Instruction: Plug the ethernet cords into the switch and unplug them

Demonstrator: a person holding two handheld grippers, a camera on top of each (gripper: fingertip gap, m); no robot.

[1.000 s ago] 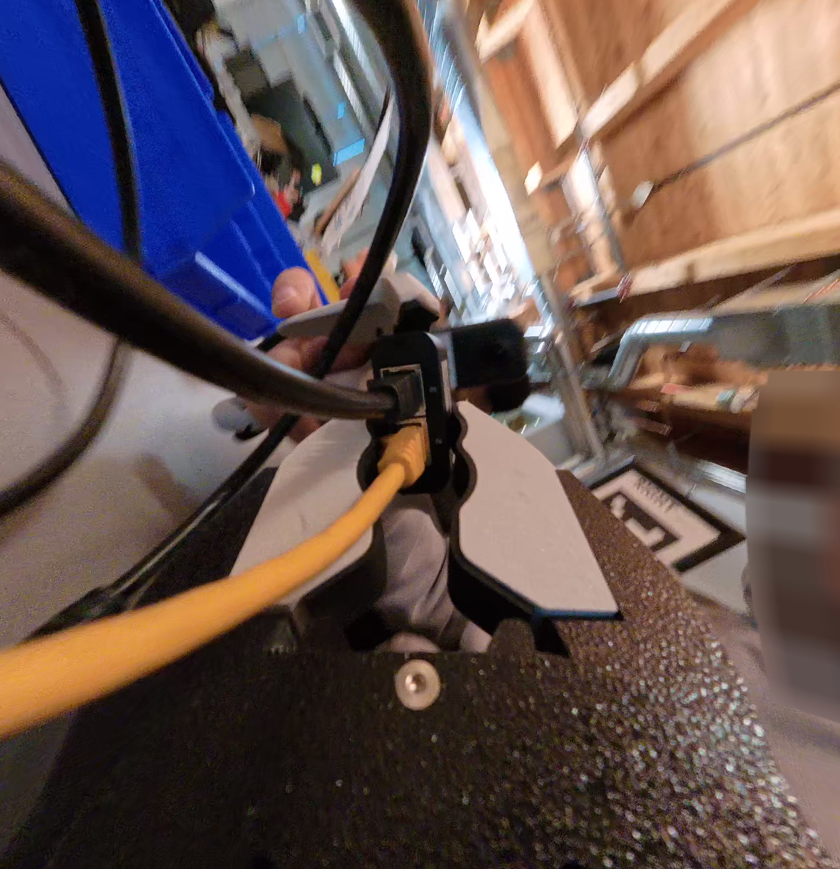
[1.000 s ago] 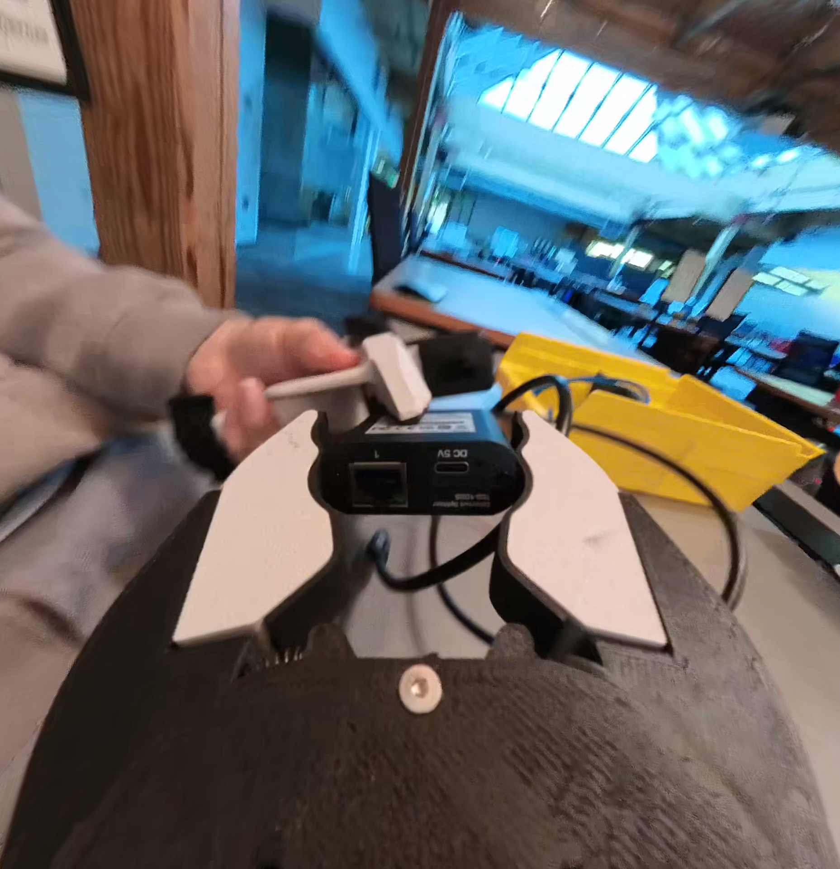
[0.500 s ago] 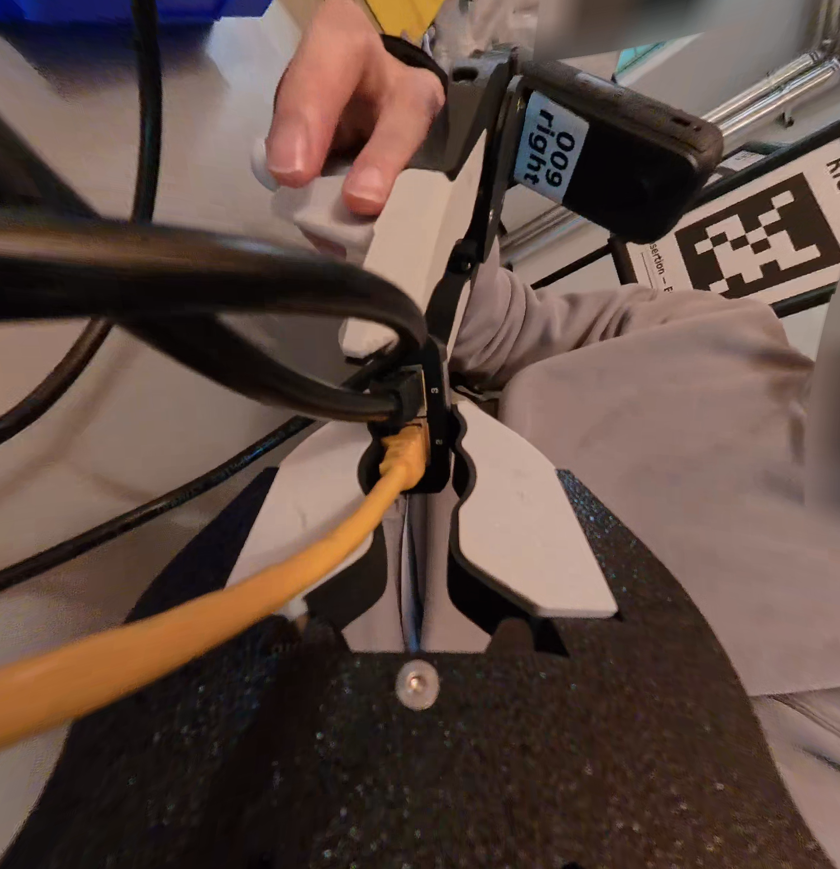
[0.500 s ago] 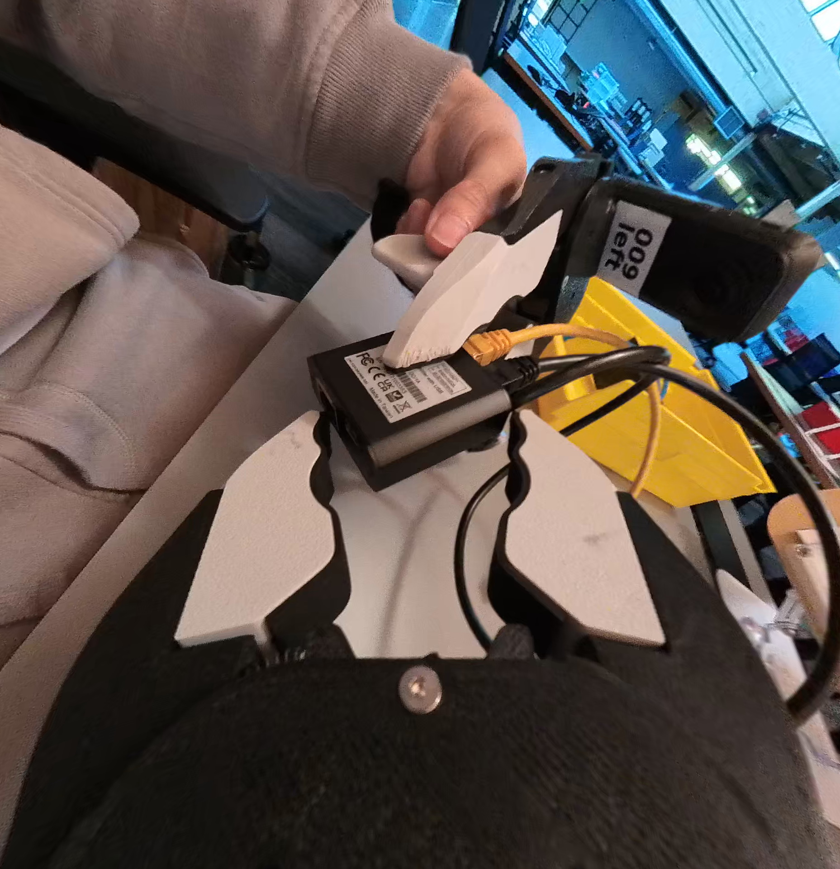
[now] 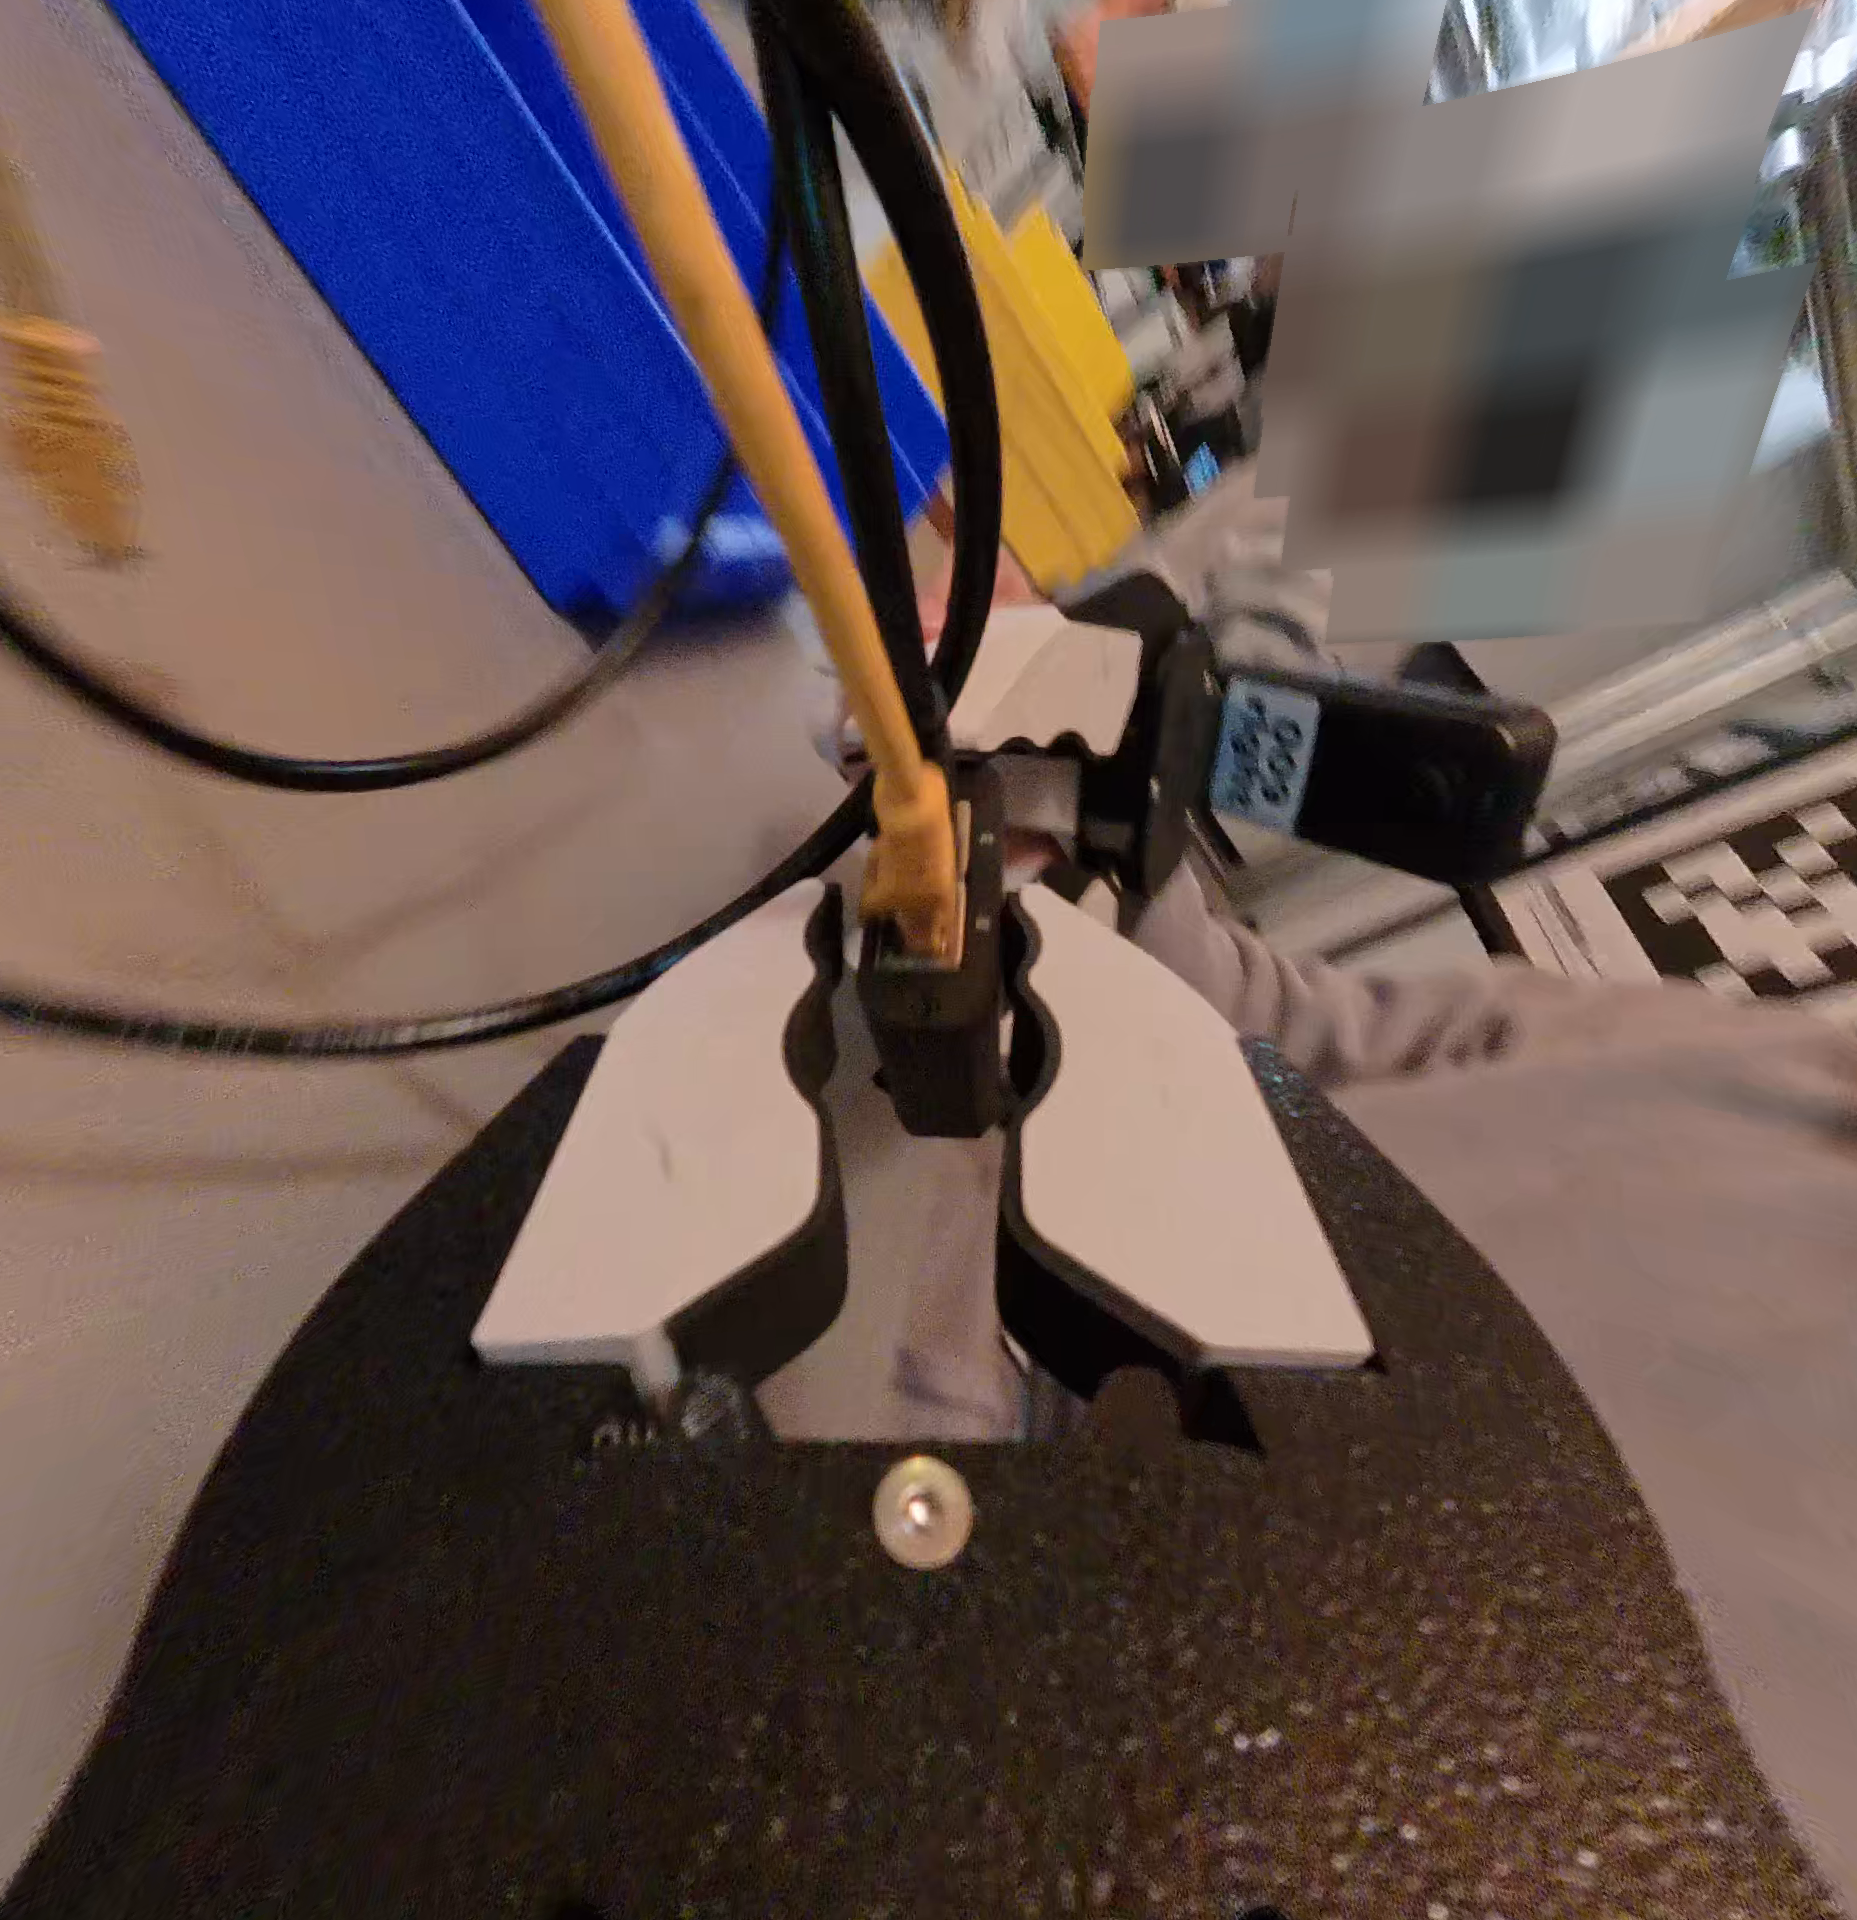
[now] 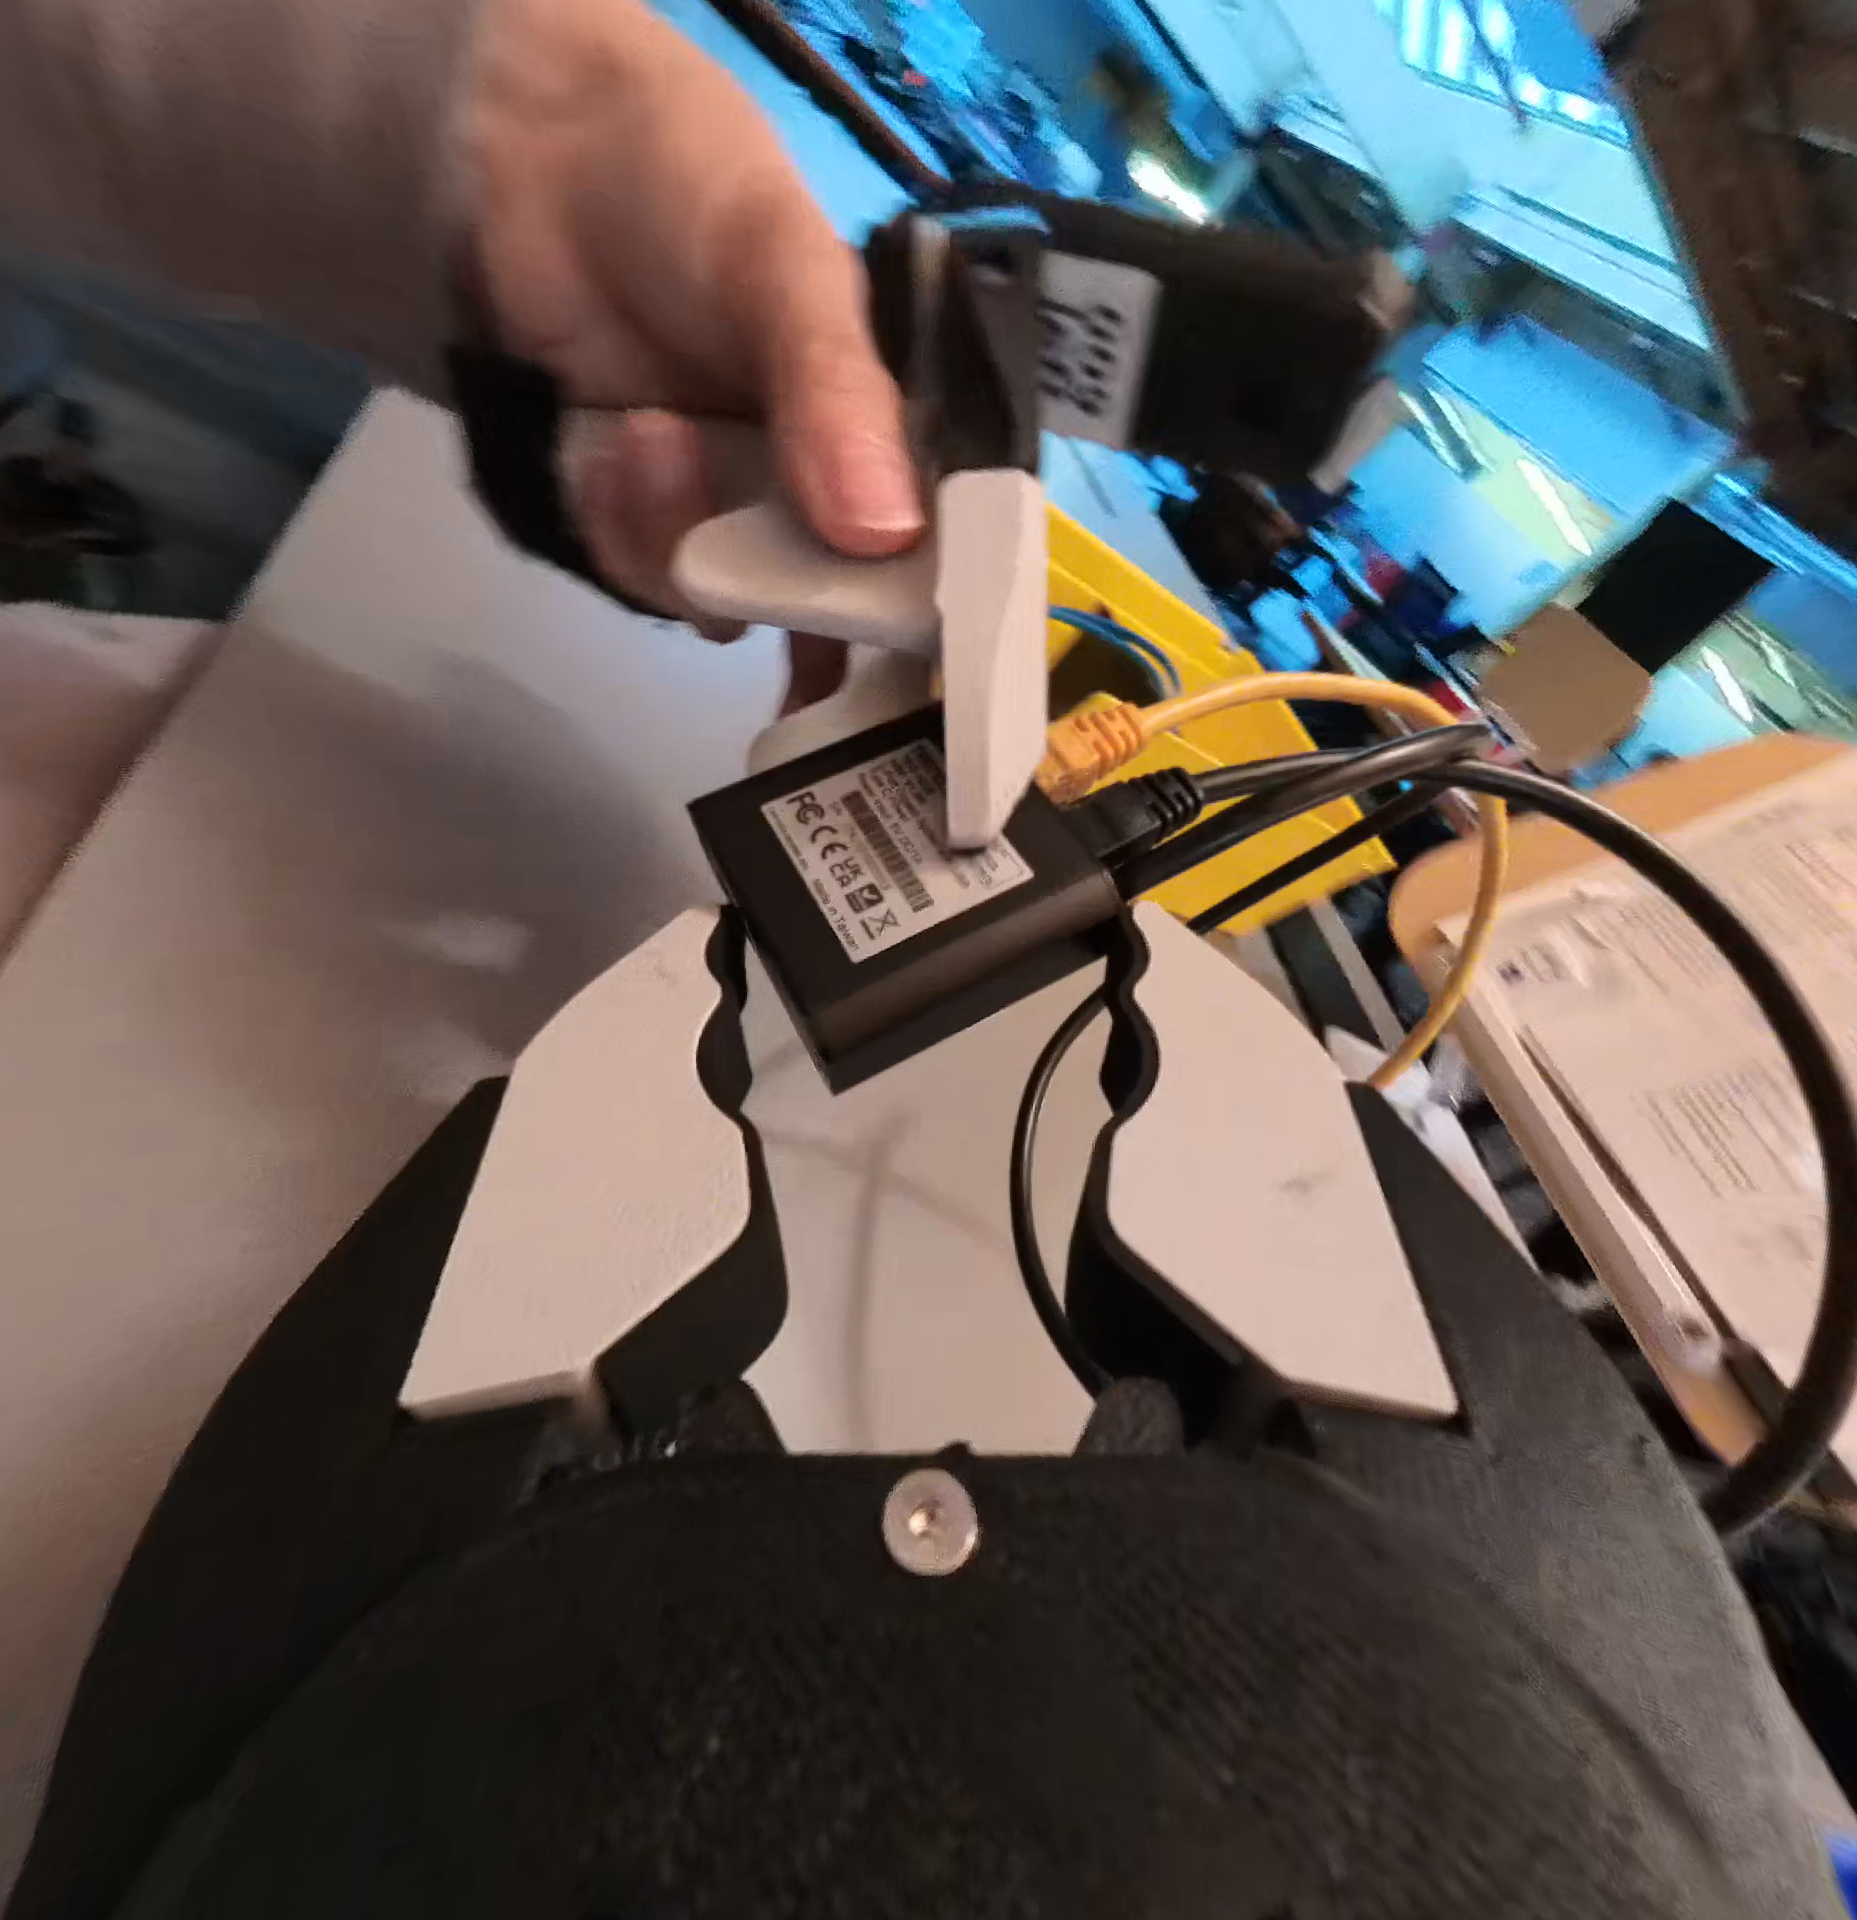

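The black switch, label side up, sits between my right gripper's fingertips, which close on its two sides. My left gripper is shut across the switch's thin body, seen edge on. In the right wrist view one white finger of the left gripper presses on the label. A yellow ethernet cord and a black cord are plugged into the switch side by side; both plugs show in the right wrist view, yellow and black.
A blue bin and a yellow bin stand on the white table. Printed sheets lie to the right. A thin black cable loops under the switch. A person's hand holds the left gripper. Both grippers' tips are close together, under 4 cm apart.
Both grippers have turned together with the switch held between them. In the left wrist view the cords now run upward from the switch instead of leftward. Neither grip has opened.
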